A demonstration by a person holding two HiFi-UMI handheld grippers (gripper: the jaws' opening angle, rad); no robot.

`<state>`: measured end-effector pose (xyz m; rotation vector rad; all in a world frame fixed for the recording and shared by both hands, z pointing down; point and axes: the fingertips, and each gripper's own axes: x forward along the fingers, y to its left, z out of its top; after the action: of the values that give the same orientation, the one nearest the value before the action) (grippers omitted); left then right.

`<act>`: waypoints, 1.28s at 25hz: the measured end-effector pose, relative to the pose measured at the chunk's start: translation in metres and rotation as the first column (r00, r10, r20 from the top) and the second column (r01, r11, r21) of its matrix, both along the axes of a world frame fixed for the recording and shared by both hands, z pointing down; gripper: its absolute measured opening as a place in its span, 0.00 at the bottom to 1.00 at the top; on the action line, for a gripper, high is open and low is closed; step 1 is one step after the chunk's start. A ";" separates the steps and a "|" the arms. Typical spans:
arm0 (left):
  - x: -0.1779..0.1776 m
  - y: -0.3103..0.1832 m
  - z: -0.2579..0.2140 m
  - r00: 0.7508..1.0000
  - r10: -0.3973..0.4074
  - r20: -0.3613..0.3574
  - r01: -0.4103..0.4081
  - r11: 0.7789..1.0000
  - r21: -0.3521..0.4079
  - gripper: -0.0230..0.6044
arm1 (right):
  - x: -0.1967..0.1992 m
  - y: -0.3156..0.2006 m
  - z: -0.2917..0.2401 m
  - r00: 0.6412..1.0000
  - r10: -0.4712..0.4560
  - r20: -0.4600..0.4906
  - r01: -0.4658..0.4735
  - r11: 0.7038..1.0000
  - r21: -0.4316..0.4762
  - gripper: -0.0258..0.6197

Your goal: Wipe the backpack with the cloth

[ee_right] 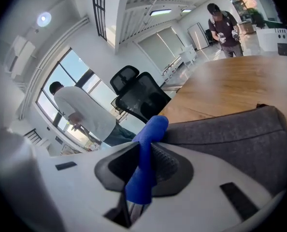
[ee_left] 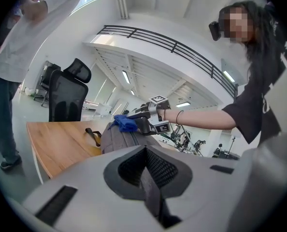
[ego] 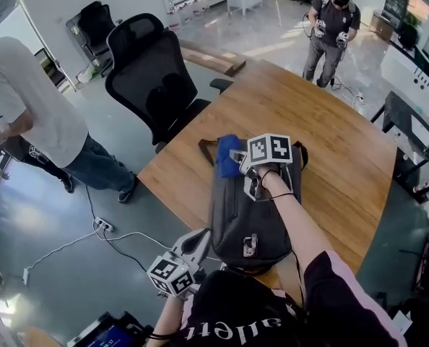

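1. The right arm reaches forward. The right gripper (ego: 236, 163) has its jaws clamped on the blue cloth (ego: 227, 149), which rests against the far end of the grey backpack (ego: 247, 215).
2. The left gripper (ego: 198, 243) is held low by the near edge, jaws closed together on nothing.
3. The backpack lies on the wooden counter (ego: 330, 143). A black office chair (ego: 153, 78) and a person in a white shirt (ego: 34, 107) are alongside.
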<state>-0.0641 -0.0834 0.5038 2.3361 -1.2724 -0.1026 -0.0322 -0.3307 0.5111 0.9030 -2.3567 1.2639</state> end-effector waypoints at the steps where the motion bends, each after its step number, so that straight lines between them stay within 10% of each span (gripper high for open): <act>1: -0.004 -0.003 -0.001 1.000 0.002 0.001 -0.002 1.000 -0.002 0.04 | 0.008 -0.004 -0.003 1.000 0.022 0.018 -0.022 1.000 -0.009 0.16; 19: 0.046 -0.032 -0.017 0.981 0.194 0.000 -0.194 0.981 0.012 0.04 | 0.252 0.013 0.044 0.932 0.325 -0.161 -0.339 0.938 -0.069 0.16; 32: 0.048 -0.018 -0.024 0.990 0.141 0.023 -0.141 0.990 0.015 0.04 | 0.279 0.089 0.029 0.926 0.376 -0.030 -0.376 0.926 -0.023 0.16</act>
<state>-0.0158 -0.1011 0.4798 2.4395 -1.1163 -0.0423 0.2469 -0.2414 0.5403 1.4043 -2.2062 1.4072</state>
